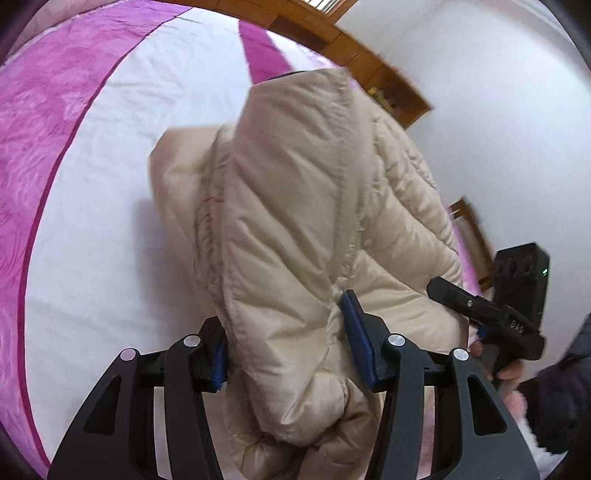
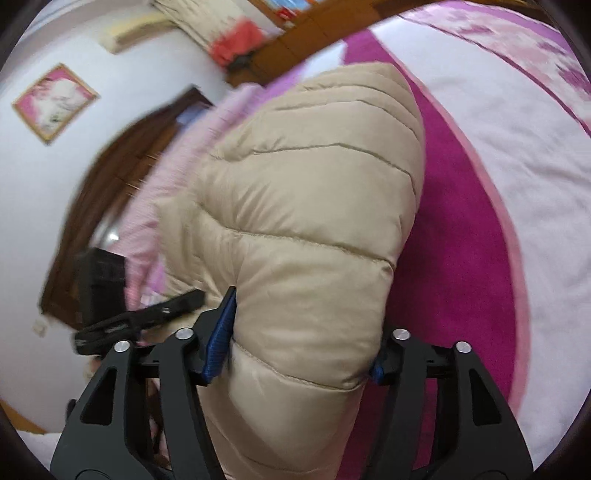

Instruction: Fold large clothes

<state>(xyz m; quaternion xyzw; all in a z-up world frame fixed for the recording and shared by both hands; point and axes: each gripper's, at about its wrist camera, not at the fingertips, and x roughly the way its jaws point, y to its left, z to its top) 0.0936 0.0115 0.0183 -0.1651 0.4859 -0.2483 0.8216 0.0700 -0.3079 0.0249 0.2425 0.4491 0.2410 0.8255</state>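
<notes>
A beige quilted puffer jacket (image 1: 303, 206) hangs bunched over the bed. My left gripper (image 1: 288, 343) is shut on a thick fold of it between the blue pads (image 1: 356, 332). The jacket also fills the right wrist view (image 2: 314, 229), where my right gripper (image 2: 299, 343) is shut on another padded fold. The right gripper (image 1: 491, 314) shows in the left wrist view at the jacket's right side. The left gripper (image 2: 140, 314) shows in the right wrist view at the jacket's left side. Both hold the jacket lifted above the bedspread.
A white and pink bedspread (image 1: 92, 184) lies under the jacket, also in the right wrist view (image 2: 517, 166). A wooden headboard (image 1: 332, 33) and white wall (image 1: 498, 110) stand behind. A framed picture (image 2: 55, 101) hangs on the wall. A dark wooden door (image 2: 122, 177) is at left.
</notes>
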